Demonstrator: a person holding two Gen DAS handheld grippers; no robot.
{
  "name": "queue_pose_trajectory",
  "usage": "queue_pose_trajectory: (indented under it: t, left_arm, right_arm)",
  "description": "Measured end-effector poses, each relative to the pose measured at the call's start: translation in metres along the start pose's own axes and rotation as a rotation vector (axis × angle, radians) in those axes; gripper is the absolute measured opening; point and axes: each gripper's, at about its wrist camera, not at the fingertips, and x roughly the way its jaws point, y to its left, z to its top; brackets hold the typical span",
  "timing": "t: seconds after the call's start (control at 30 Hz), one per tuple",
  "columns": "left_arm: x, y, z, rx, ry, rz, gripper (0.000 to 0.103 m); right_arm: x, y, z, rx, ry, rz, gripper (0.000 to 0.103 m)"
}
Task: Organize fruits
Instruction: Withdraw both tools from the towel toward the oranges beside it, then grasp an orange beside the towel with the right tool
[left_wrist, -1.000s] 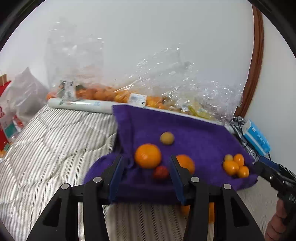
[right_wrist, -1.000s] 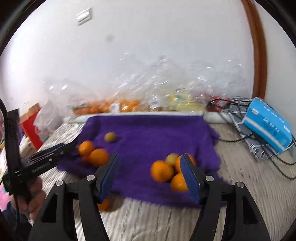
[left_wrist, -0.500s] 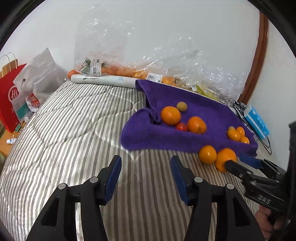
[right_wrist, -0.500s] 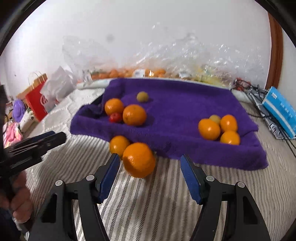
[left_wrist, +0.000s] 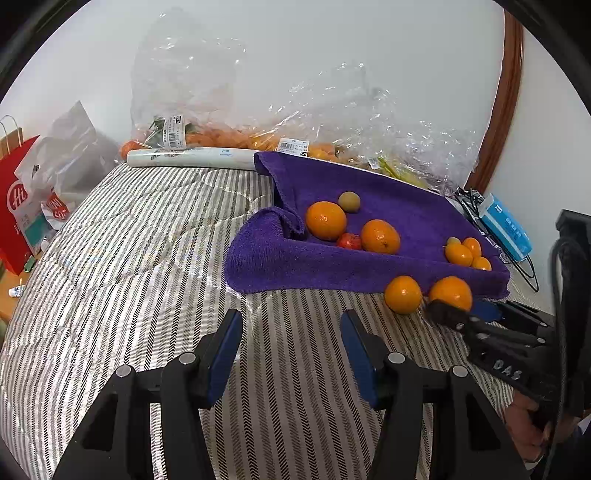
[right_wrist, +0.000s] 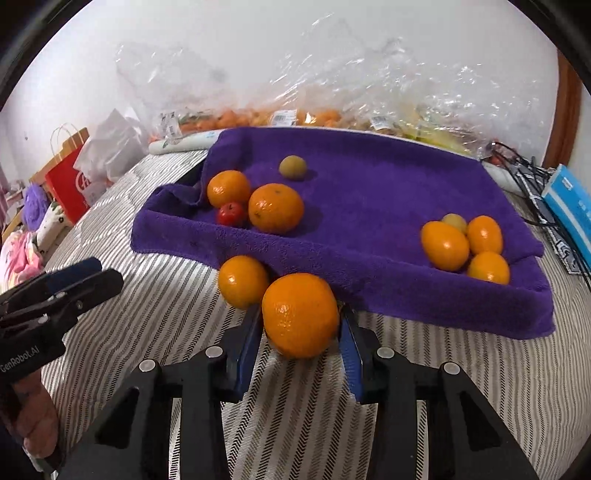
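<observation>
A purple towel (right_wrist: 369, 192) lies on the striped bed and holds two oranges (right_wrist: 275, 208), a small red fruit (right_wrist: 231, 214), a greenish fruit (right_wrist: 292, 167) and a cluster of small orange fruits (right_wrist: 445, 245). My right gripper (right_wrist: 301, 328) is shut on a large orange (right_wrist: 300, 315) just in front of the towel's near edge. A second loose orange (right_wrist: 242, 281) lies beside it on the bed. My left gripper (left_wrist: 291, 354) is open and empty over the bedcover, left of the right gripper (left_wrist: 454, 314).
Clear plastic bags of fruit (left_wrist: 258, 136) and a white roll (left_wrist: 192, 157) line the wall behind the towel. A red paper bag (left_wrist: 18, 206) and white bags stand at the left. A blue box (right_wrist: 570, 206) and black cables (right_wrist: 517, 162) lie at the right.
Both grippers pulled back from the towel. My right gripper then closed its fingers on the large orange in front of the towel. My left gripper stayed open.
</observation>
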Motion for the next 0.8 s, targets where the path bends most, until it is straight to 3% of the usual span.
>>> queue_pose_trajectory:
  t: [0.23, 0.4, 0.53, 0.8]
  left_arm:
    - [0.001, 0.001, 0.0, -0.003, 0.005, -0.019, 0.053]
    - [0.005, -0.005, 0.0, 0.026, 0.022, -0.047, 0.053]
    - [0.005, -0.004, 0.0, 0.018, 0.018, -0.033, 0.053]
    - [0.001, -0.006, -0.005, -0.011, 0.018, -0.001, 0.053]
  right_arm:
    - [-0.033, -0.032, -0.016, 0.012, -0.073, -0.027, 0.04]
    - [-0.052, -0.061, -0.027, -0.008, -0.103, -0.135, 0.04]
    - [-0.062, -0.088, -0.032, 0.067, -0.123, -0.097, 0.04]
    - [-0.073, -0.107, -0.035, 0.064, -0.163, -0.103, 0.04]
